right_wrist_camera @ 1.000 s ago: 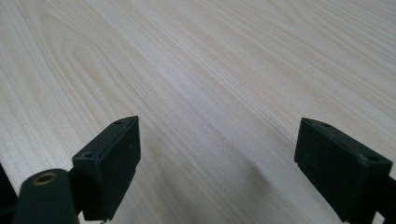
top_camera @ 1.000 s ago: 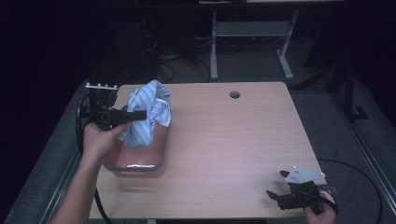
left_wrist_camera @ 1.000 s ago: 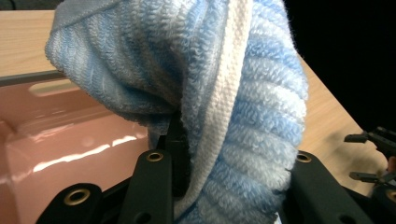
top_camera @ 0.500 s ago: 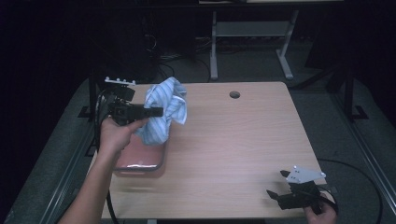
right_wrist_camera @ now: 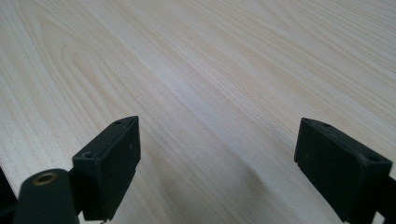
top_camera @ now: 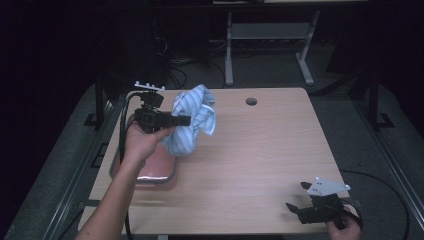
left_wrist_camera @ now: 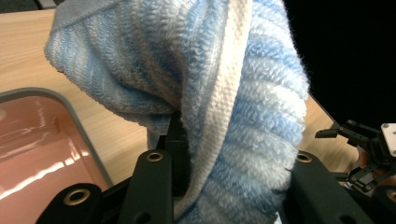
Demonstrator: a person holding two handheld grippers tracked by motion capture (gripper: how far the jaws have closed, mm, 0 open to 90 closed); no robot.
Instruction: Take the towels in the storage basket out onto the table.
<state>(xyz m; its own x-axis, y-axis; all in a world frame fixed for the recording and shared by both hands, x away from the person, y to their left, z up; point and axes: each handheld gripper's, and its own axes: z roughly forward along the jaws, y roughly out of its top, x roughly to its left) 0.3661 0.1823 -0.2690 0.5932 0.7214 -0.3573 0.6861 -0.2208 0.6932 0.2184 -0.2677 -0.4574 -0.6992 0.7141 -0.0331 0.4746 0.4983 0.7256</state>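
A light-blue and white striped towel (top_camera: 192,120) hangs bunched above the left half of the wooden table, partly over the red tray (top_camera: 150,167). My left gripper (top_camera: 185,120) is shut on the towel, held level and pointing right. In the left gripper view the towel (left_wrist_camera: 224,93) bulges between the jaws and hides the fingertips, with the tray (left_wrist_camera: 42,140) below at the left. Low at the table's front right corner, my right gripper (top_camera: 295,209) stays open with nothing between its fingers (right_wrist_camera: 116,158), just above bare wood.
The table (top_camera: 260,150) has a round cable hole (top_camera: 251,101) near its far edge. A white metal stand (top_camera: 265,35) and cables are on the floor beyond. The person's left forearm (top_camera: 112,200) comes in over the front left corner.
The left gripper has carried the towel to the right and a little toward the table's middle, uncovering more of the red tray. The right gripper has stayed where it was.
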